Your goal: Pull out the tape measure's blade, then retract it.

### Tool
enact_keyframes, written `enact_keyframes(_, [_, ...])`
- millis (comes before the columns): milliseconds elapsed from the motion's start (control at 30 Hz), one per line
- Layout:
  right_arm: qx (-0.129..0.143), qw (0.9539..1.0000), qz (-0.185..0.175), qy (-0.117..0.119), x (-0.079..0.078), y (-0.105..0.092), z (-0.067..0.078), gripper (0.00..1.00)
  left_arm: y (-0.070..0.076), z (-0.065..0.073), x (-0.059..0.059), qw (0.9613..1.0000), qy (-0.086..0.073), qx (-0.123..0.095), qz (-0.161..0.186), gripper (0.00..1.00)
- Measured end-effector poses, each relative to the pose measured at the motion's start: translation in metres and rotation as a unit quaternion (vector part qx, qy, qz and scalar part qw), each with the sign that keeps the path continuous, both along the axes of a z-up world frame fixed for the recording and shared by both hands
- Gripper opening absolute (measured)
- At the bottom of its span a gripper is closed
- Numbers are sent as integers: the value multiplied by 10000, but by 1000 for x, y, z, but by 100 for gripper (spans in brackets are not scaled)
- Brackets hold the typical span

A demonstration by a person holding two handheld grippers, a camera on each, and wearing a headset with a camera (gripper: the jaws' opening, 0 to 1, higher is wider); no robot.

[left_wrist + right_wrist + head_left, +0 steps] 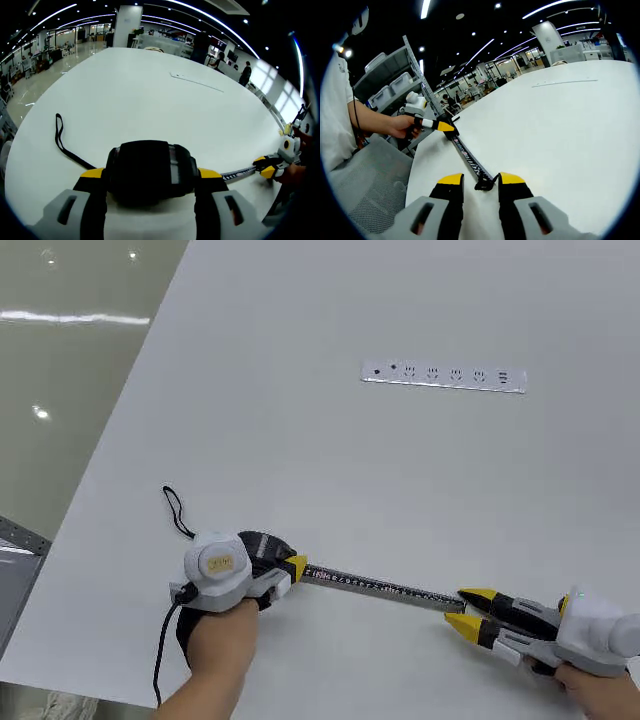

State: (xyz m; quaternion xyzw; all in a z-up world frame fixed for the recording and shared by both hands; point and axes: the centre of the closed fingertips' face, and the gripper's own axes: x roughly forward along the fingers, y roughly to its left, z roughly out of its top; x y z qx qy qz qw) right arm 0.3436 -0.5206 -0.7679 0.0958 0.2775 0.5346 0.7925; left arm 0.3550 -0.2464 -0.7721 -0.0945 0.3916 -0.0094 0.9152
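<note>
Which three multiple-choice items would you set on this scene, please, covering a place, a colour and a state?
1. Where on the table does the power strip lie?
A. between the tools
B. on the far side, apart from both tools
C. hanging over the near edge

2. What colour are the tool tips?
A. yellow
B. red
C. green

3. What state is the blade in?
A. fully retracted
B. snapped in two
C. pulled out

Answers: B, it lies alone beyond the tools. A, the left tool and right tool both end in yellow. C, the blade spans from the case in the left tool to the right tool.
</note>
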Motion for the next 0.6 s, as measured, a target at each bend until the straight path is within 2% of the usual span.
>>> enact_keyframes(400, [-12, 9999, 107, 27, 0, -2, -2, 16, 1, 0, 0, 10000, 16, 28, -14, 69])
enact_keyframes(600, [-53, 9997, 224, -107, -3, -2, -1, 15, 1, 0, 0, 10000, 17, 45, -20, 69])
